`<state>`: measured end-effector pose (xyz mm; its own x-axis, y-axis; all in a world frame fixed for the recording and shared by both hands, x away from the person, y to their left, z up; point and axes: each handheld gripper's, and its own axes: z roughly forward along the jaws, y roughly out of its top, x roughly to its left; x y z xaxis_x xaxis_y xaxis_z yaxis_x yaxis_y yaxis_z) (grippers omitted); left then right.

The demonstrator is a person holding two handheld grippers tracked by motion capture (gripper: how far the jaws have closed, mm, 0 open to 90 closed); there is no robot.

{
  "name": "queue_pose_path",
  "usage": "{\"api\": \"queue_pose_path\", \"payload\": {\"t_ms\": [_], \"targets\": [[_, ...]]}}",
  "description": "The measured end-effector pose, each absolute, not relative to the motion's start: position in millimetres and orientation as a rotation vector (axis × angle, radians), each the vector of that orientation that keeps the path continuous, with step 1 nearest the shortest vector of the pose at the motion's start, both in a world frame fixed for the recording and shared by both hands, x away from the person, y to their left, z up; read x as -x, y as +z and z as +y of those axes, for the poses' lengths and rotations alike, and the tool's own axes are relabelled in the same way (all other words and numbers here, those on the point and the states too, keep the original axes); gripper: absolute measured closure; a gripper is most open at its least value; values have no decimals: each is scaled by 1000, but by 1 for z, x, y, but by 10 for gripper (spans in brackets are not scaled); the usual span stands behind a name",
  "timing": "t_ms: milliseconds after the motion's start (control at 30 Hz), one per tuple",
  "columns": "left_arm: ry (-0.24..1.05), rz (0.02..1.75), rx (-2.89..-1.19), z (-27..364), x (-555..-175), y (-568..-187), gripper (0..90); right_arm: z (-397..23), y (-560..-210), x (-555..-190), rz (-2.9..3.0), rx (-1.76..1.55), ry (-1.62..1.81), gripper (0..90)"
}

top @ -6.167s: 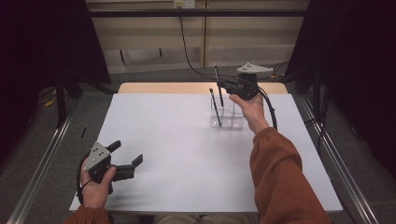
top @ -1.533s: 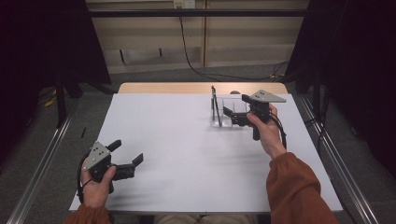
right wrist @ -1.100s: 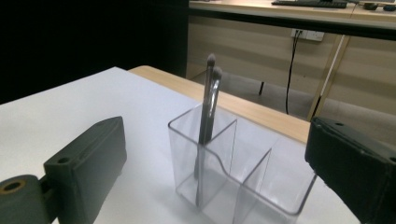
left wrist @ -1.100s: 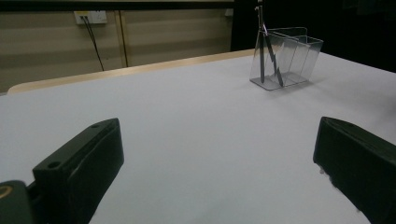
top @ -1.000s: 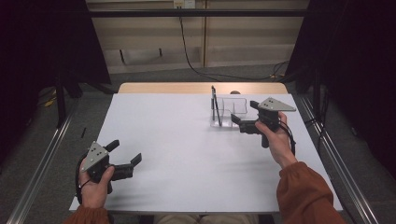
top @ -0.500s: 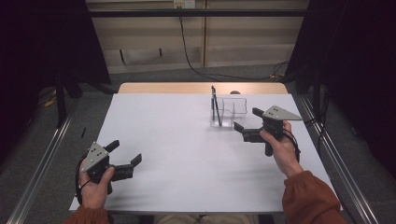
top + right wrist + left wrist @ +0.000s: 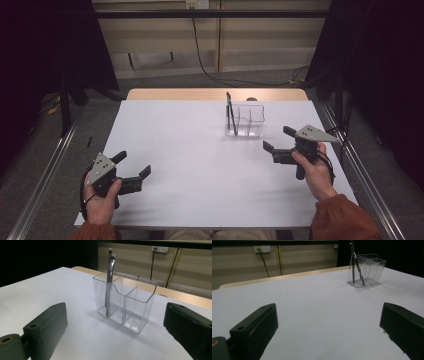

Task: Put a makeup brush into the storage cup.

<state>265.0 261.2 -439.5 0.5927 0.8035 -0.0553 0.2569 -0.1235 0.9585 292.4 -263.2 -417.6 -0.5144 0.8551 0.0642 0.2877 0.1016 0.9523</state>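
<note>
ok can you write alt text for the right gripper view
A clear plastic organizer with several compartments stands on a white table, two slim makeup brushes upright in its left compartment. The open black jaws of the right hand-held gripper frame it from below, holding nothing.

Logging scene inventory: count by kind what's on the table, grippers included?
Clear organizer: 1
Makeup brushes, standing in one end compartment: 2
Grippers, both open and empty: 2, left gripper, right gripper
Total: 5
</note>
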Motion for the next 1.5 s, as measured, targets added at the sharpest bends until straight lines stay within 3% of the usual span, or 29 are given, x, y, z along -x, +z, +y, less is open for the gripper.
{"api": "queue_pose_path", "payload": {"t_ms": [800,1500], "targets": [[602,911,-1658,266,-260,-439,20,-293,-443,-230,1787,-1173,1396,17],[619,913,-1646,274,-250,-437,19,-315,-443,-201,1688,-1229,1395,0]]}}
